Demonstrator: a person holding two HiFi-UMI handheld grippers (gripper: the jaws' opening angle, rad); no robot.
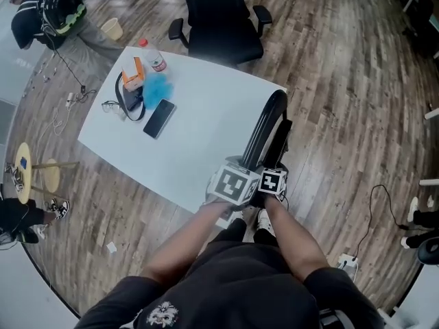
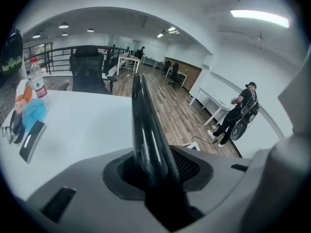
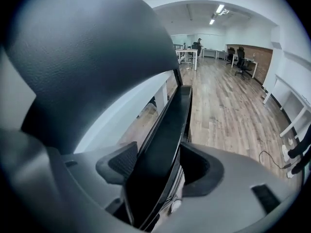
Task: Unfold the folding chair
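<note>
The black folding chair (image 1: 267, 125) stands folded flat against the right edge of the white table (image 1: 206, 136). Both grippers sit at its near top end, side by side. My left gripper (image 1: 245, 168) is closed around the chair's curved black top bar (image 2: 143, 115), which runs up between its pads (image 2: 187, 166). My right gripper (image 1: 274, 166) straddles a thin black panel (image 3: 170, 125) of the chair. That panel lies against the left pad (image 3: 121, 161), and a dark gap shows at the right pad. A padded black part (image 3: 92, 47) fills the upper left of the right gripper view.
On the table lie a phone (image 1: 159, 118), a water bottle (image 1: 152, 55), an orange box (image 1: 134, 72), a blue fluffy thing (image 1: 155, 88) and glasses (image 1: 110, 106). A black office chair (image 1: 219, 19) stands behind it. A cable and power strip (image 1: 346, 260) lie on the wooden floor at the right.
</note>
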